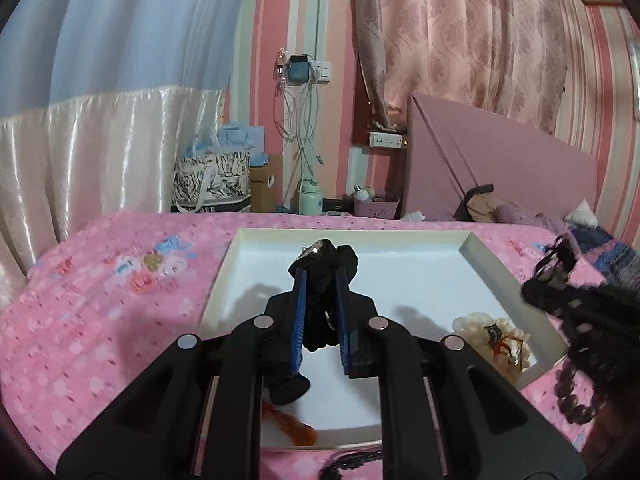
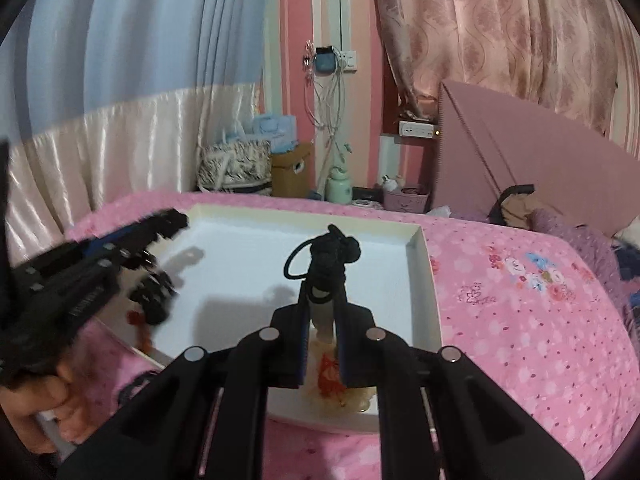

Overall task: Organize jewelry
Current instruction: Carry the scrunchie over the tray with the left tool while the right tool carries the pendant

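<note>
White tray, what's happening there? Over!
Left gripper shut on black scrunchie. Right gripper shut on black hair tie. Both above white tray. Nothing blocking.

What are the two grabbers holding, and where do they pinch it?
The left gripper pinches a black scrunchie across its bunched middle. The right gripper pinches a black hair tie near its knotted end.

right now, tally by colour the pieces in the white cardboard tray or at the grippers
black fabric scrunchie in left gripper, black knotted cord in right gripper: 2
cream frilly piece: 1
orange tassel: 1
dark brown bead string: 1
total: 5
</note>
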`<state>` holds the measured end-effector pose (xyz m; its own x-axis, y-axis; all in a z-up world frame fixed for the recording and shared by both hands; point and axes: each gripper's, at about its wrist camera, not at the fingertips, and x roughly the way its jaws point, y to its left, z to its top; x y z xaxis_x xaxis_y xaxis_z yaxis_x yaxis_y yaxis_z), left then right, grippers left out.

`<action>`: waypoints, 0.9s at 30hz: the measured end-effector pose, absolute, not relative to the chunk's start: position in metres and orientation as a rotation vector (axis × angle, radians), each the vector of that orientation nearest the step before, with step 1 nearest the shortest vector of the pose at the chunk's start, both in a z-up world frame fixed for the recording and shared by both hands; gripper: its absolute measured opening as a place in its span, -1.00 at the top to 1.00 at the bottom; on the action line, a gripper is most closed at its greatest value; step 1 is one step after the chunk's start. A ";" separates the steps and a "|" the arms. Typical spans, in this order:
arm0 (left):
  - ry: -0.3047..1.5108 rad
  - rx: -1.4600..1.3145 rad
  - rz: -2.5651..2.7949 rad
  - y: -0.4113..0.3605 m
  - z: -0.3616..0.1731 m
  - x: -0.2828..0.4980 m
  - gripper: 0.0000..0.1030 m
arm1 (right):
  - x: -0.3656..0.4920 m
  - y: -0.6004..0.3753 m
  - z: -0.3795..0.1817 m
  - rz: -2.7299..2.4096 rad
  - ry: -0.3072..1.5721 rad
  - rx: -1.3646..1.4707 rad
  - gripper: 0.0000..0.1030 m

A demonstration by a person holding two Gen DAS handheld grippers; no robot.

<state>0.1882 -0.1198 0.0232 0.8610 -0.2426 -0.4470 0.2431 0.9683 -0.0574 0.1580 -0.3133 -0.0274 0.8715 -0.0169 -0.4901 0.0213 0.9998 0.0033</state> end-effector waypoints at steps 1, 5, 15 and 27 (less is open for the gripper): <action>0.473 0.000 -0.256 -0.122 0.022 0.190 0.77 | 0.161 -0.314 -0.031 -0.019 0.520 0.013 0.79; 0.493 0.027 -0.267 -0.130 0.013 0.190 0.76 | 0.168 -0.322 -0.044 -0.031 0.551 0.027 0.79; 0.558 0.066 -0.255 -0.137 -0.004 0.196 0.75 | 0.180 -0.320 -0.060 -0.043 0.598 0.001 0.79; 0.694 0.037 -0.242 -0.132 -0.021 0.220 0.74 | 0.190 -0.326 -0.066 -0.022 0.656 0.046 0.79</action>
